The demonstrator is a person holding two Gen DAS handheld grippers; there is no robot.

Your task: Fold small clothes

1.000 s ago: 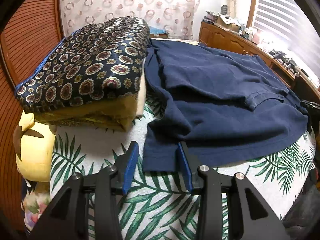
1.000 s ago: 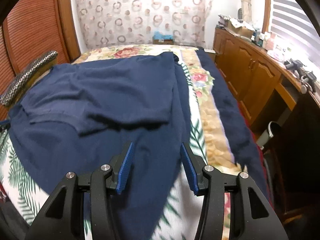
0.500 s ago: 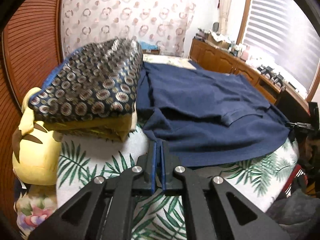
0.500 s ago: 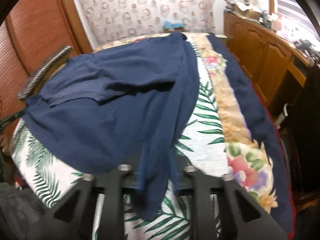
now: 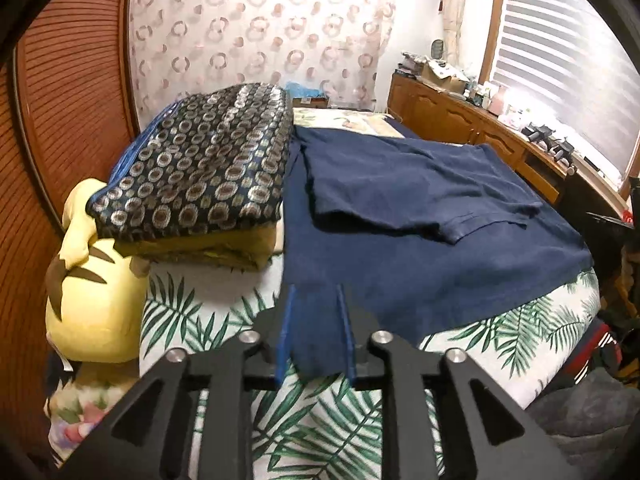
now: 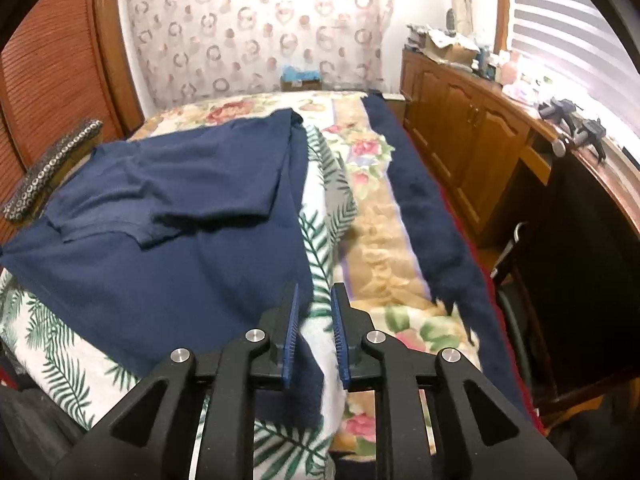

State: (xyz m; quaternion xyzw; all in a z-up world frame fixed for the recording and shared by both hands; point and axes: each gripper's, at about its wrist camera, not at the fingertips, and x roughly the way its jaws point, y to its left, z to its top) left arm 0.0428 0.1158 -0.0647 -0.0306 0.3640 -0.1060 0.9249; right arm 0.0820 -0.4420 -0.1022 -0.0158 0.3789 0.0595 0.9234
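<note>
A navy blue shirt (image 5: 420,240) lies spread on the bed, its sleeves folded over its middle. It also shows in the right wrist view (image 6: 172,232). My left gripper (image 5: 314,300) has its jaws partly apart, with the shirt's near left hem corner lying between them. My right gripper (image 6: 314,300) has its jaws partly apart too, and the shirt's near right hem corner hangs down between them. Neither pair of pads presses on the cloth.
A folded patterned quilt (image 5: 204,168) on yellow bedding and a yellow plush toy (image 5: 88,284) lie left of the shirt. The leaf-print bedsheet (image 5: 224,312) covers the bed. A wooden cabinet (image 6: 472,128) with clutter runs along the right. A dark blanket edge (image 6: 432,208) lies along the bed's right side.
Both grippers were open, then shut on the shirt's hem corners half a second ago. Now both have opened partway and the corners lie loose between the jaws.
</note>
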